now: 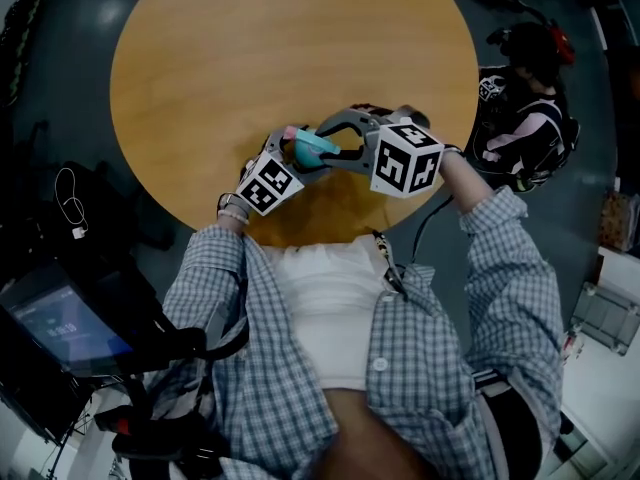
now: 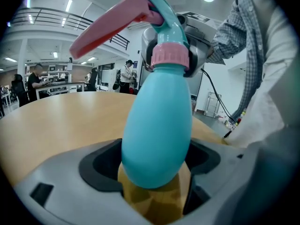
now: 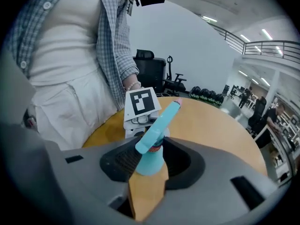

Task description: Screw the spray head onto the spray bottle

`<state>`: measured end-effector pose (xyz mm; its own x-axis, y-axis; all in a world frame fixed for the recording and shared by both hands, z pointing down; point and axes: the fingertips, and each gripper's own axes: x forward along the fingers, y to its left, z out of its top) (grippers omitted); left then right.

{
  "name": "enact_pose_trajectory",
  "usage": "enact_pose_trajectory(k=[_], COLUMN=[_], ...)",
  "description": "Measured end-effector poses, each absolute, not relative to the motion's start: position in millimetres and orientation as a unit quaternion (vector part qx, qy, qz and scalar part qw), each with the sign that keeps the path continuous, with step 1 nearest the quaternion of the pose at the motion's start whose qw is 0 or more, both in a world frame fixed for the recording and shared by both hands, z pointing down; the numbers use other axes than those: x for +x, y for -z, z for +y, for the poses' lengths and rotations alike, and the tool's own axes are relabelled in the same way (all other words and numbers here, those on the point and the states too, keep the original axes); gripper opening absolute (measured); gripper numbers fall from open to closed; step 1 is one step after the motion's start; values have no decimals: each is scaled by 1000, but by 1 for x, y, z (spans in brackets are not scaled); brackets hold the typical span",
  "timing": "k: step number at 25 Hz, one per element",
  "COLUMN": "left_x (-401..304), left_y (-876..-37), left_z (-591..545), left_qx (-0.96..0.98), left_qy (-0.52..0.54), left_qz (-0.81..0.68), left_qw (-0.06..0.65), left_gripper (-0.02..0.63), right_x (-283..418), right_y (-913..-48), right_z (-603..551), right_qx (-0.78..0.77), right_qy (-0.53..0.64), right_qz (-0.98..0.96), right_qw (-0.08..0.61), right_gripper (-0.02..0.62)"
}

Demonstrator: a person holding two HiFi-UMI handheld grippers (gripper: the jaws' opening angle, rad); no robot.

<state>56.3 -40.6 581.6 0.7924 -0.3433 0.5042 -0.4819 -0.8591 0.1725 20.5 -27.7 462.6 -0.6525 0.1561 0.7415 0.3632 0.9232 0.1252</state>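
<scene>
At the near edge of the round wooden surface [image 1: 300, 38], just ahead of the person's checked shirt [image 1: 260, 368], both tools meet on one item.

Nearest, on the left, the left hand-held gripper [image 2: 152, 168] has its jaws set wide and pinching the lower body of the turquoise egg-shaped plastic spray bottle [image 2: 157, 125]. It is held tilted, clear of the surface, with its neck pointing away toward the other tool.

Just beyond, coming in from the right, the right hand-held gripper [image 3: 150, 165] appears to bear with both jaws on the pink ribbed collar [image 2: 169, 55] of the turquoise spray head [image 2: 161, 18]. The pink trigger [image 2: 110, 25] juts toward the far left. The collar sits on the bottle's neck, but how far the thread has run down cannot be told.

Assessment of risk:
- The bottle's body is smooth and rounded, so a twist at the collar could spin it in the left jaws and tighten nothing.
- If the head is not in line with the neck, the thread may cross and jam.
- The trigger could strike a jaw during rotation.
- If either grip loosened, the item could drop over the near edge.
</scene>
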Motion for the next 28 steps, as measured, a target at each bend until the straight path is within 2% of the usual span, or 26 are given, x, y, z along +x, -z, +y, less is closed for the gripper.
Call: enact_pose_trajectory(k=[6, 21, 28], left_x=[56, 61, 61], left_y=[-578, -578, -585], left_z=[-42, -51, -55], left_qx=[935, 917, 904], left_qy=[-234, -218, -214], left_qz=[-223, -296, -333], left_qw=[146, 153, 163], left_gripper=[411, 411, 411], right_x=[21, 34, 37], right_y=[-459, -465, -465], right_z=[-30, -40, -45], right_qx=[-88, 391, 496], right_qy=[105, -29, -64], right_qz=[-918, -874, -820], right_qw=[372, 286, 279], right_gripper=[126, 126, 126])
